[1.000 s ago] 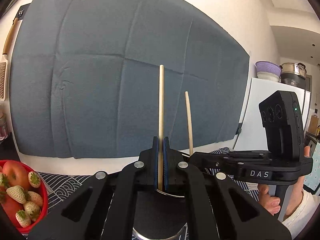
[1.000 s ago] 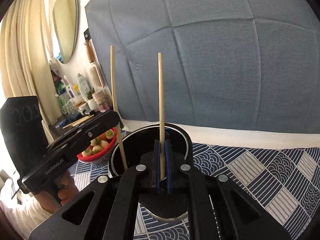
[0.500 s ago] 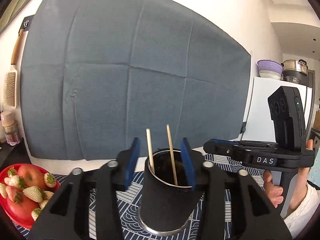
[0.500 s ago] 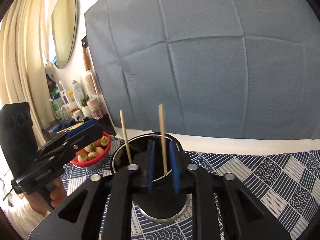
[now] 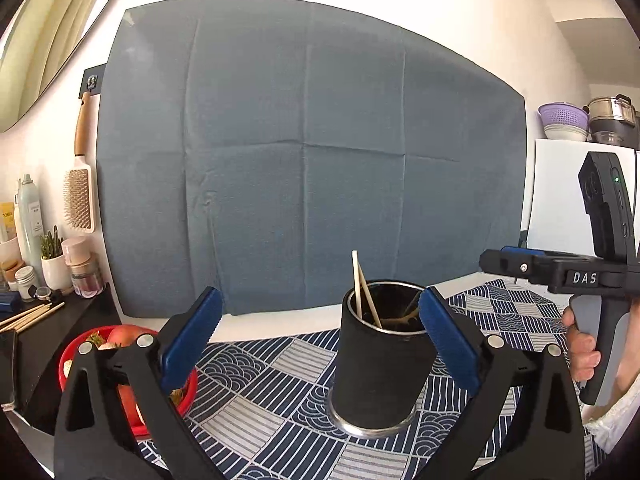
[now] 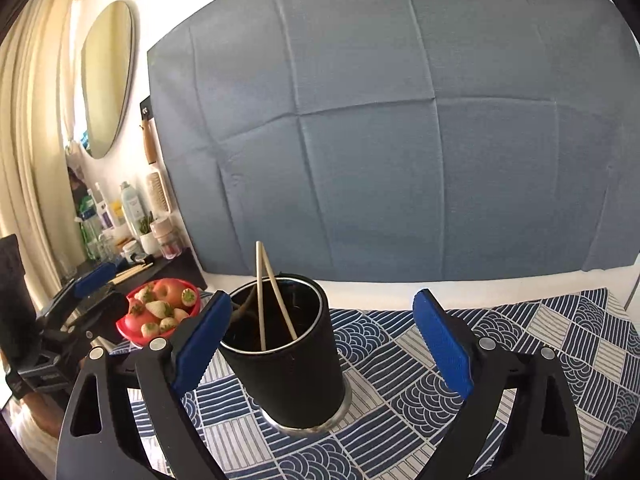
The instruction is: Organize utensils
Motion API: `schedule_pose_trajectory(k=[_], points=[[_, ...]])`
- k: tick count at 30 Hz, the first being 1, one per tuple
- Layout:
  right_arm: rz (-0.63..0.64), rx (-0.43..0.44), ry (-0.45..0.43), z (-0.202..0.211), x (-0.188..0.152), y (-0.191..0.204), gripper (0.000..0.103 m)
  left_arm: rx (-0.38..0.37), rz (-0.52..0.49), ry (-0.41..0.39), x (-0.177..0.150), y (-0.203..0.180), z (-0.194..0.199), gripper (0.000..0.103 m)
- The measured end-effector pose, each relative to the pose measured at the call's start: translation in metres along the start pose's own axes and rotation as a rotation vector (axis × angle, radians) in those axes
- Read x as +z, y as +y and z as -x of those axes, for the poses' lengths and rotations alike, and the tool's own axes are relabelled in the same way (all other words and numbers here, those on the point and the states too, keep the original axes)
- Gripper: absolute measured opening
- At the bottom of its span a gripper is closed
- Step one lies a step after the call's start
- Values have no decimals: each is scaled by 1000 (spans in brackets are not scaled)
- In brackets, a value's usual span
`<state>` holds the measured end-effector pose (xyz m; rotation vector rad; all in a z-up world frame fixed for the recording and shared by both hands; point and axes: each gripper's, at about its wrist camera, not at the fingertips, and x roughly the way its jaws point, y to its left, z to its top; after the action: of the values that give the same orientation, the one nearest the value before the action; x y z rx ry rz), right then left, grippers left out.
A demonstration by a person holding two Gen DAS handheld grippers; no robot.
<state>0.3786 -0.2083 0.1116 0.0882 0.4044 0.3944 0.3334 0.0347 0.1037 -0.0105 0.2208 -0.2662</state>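
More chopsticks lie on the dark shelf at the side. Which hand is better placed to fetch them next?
Probably the left. The left gripper, jaws opening and empty, has the loose chopsticks close on its left side; from the right gripper, also opening empty, they lie beyond the left one.

We see a home: wall mirror (image 6: pixel 106 80), hairbrush (image 5: pixel 80 196), toiletries (bottles, jars), stacked cookware (image 5: pixel 610 120).

i see a matt black cup (image 5: pixel 380 368) with a shiny metal rim and base, pale bare-wood chopsticks (image 5: pixel 362 288) inside, ribbed blue pads (image 6: pixel 202 340) on matt black plastic, a printed cloth (image 6: pixel 400 432), and a glossy red bowl (image 6: pixel 132 326).
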Motion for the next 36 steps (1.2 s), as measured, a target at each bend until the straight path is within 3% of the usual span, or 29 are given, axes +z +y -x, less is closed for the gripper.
schedule_pose_trajectory(k=[23,36], points=[[99,-10,34,48,-30,28,89,77,46,162,-47,33,51,97],[148,24,144,52,-65,48,91,41,33,263,-80,29,70,97]])
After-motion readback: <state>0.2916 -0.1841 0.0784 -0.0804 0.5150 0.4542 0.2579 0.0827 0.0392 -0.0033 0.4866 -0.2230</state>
